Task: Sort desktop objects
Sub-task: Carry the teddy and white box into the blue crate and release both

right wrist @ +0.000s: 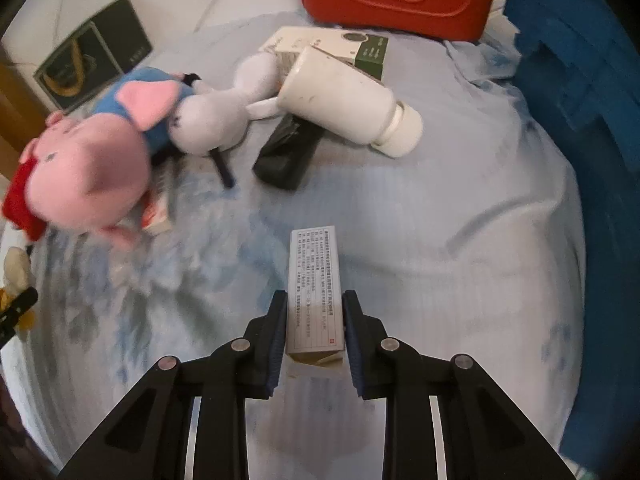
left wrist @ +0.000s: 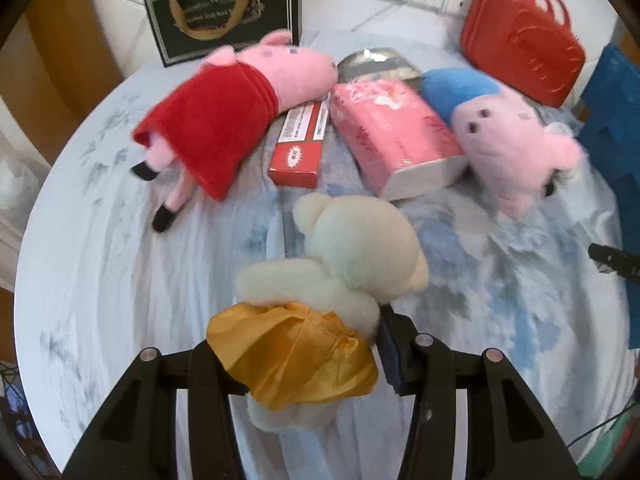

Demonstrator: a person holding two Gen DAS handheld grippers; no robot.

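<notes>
2 grips hold: our left gripper [left wrist: 304,356] pinches the cream plush bear [left wrist: 352,248] at lower centre; our right gripper [right wrist: 314,332] clamps the printed box [right wrist: 315,288]; the bear's slick gold skirt [left wrist: 296,356] could slip loose; beyond, pig plushes crowd mid-frame.

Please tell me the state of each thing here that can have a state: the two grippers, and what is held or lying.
left gripper: shut on cream bear, lifted
right gripper: shut on printed box
white bottle: lying, capped
red-dress pig: lying
</notes>
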